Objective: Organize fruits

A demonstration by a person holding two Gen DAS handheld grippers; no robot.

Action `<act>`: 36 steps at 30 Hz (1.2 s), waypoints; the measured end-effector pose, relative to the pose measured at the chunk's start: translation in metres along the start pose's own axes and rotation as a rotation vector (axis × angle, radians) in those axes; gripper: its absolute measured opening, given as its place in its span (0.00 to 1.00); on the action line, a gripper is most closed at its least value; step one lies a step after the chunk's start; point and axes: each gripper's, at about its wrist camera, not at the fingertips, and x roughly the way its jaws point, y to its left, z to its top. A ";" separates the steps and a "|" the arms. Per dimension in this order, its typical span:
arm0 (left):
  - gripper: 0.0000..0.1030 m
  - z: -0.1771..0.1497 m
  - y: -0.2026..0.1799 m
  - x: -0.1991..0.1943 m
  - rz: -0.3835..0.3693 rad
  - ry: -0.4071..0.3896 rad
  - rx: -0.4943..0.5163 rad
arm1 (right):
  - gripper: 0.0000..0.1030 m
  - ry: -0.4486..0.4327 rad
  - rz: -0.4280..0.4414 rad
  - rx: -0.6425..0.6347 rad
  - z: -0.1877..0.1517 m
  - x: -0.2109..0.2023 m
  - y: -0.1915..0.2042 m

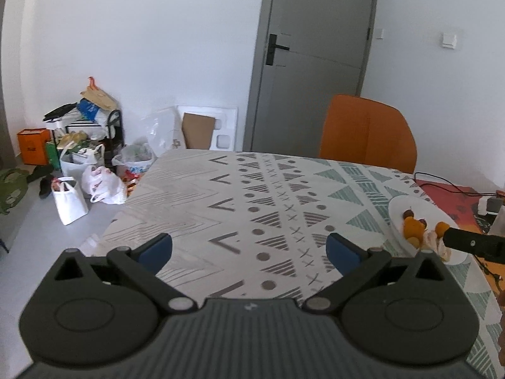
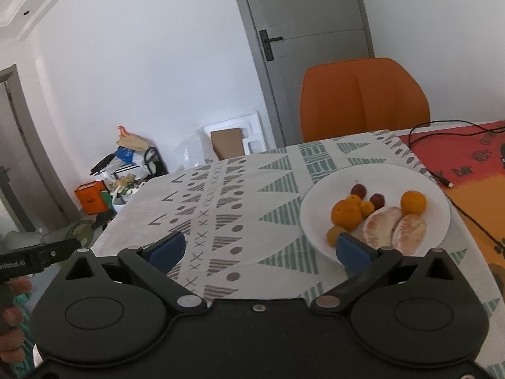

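Note:
A white plate point(image 2: 318, 221) on the patterned tablecloth holds several oranges point(image 2: 345, 214), two small dark red fruits point(image 2: 377, 200) and two peeled pomelo segments point(image 2: 408, 232). My right gripper point(image 2: 260, 251) hovers open just in front of the plate, its right blue pad near the plate's front rim, nothing between the pads. In the left wrist view the same plate point(image 1: 399, 208) lies at the far right, and the tip of the right gripper's body overlaps it. My left gripper point(image 1: 249, 252) is wide open over bare tablecloth, well left of the plate, holding nothing.
An orange chair point(image 2: 364, 98) stands behind the table, before a grey door point(image 2: 303, 15). A red-orange mat point(image 2: 467, 164) with a black cable point(image 2: 442, 126) covers the table's right side. Bags and boxes point(image 1: 79, 158) clutter the floor at left. A hand point(image 2: 9, 315) shows at the lower left.

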 end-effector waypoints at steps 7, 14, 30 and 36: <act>1.00 -0.007 0.014 -0.016 0.028 0.003 -0.015 | 1.00 0.032 -0.027 0.030 -0.011 -0.003 0.002; 1.00 -0.014 0.015 -0.025 0.033 0.014 0.004 | 1.00 0.030 -0.027 0.007 -0.020 -0.013 0.010; 1.00 -0.021 0.012 -0.027 0.033 0.023 0.025 | 1.00 0.023 -0.007 -0.007 -0.027 -0.021 0.007; 1.00 -0.022 0.010 -0.026 0.029 0.027 0.032 | 1.00 0.033 -0.007 -0.015 -0.032 -0.018 0.010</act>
